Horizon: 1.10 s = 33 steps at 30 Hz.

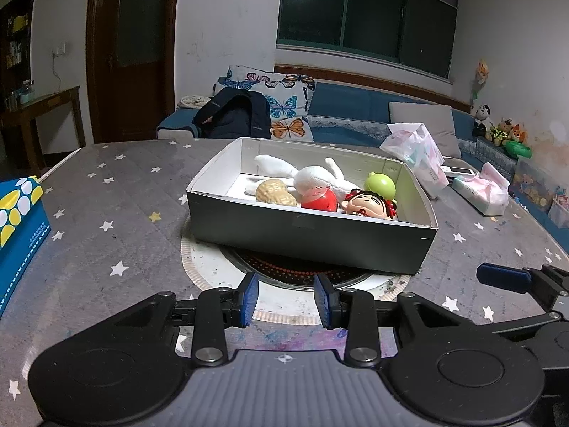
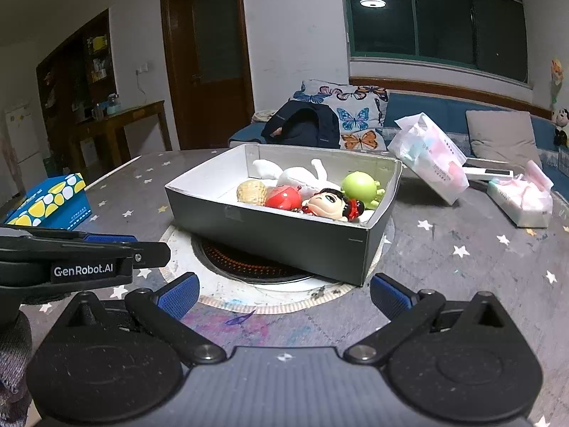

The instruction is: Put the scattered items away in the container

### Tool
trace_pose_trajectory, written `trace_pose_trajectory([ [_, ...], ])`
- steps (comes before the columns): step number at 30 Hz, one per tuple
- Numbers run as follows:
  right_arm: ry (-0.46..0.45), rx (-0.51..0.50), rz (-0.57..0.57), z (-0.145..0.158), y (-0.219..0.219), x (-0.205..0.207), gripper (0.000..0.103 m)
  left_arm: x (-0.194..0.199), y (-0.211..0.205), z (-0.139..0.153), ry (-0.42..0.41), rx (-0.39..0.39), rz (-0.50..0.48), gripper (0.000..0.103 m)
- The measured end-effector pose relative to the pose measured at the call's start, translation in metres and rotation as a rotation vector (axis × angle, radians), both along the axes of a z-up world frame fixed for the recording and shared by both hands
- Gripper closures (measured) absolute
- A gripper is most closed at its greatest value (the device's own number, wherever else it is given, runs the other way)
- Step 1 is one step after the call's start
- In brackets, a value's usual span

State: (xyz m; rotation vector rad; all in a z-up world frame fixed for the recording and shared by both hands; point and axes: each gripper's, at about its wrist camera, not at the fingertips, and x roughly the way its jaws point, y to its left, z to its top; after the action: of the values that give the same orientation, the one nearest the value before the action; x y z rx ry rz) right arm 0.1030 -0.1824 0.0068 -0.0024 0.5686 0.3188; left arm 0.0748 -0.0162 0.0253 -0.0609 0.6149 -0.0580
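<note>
The grey cardboard box (image 1: 309, 238) stands in the middle of the bench (image 1: 117, 220), partly over the round hole with the dark heater grille, and it already holds all the toys that I can see: a white plush doll (image 1: 313, 174) at the back, a peanut-shaped toy (image 1: 275, 194), a red round figure (image 1: 320, 200), a big-headed doll with black hair (image 1: 368, 204) against the near wall, and a green toy (image 1: 380, 185) toward the right end. They lie close together and touch each other, probably because they were set in one by one from the near side. The left claw (image 1: 284, 297) is empty, its blue pads standing a little apart with only the bench between them, and it hovers low just before the box. The right claw (image 2: 282, 293) is wide open and also holds nothing; it is beside the left one, pointing to the same box. I judge that the tidying is nearly or fully done, since no loose toy remains on the bench in these views. The blue tissue box (image 1: 21, 220) at the left and the soft tissue packs (image 2: 430, 156) at the right look like things that belong there, not scattered items, so both claws seem to rest away from the box
</note>
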Motion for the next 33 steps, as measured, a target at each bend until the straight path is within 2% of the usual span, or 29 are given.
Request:
trace_pose_trajectory([
  [33,-0.001,0.004,0.000,-0.002,0.010,-0.005,0.000,-0.005,-0.002,0.000,-0.026,0.034,0.000,0.067],
])
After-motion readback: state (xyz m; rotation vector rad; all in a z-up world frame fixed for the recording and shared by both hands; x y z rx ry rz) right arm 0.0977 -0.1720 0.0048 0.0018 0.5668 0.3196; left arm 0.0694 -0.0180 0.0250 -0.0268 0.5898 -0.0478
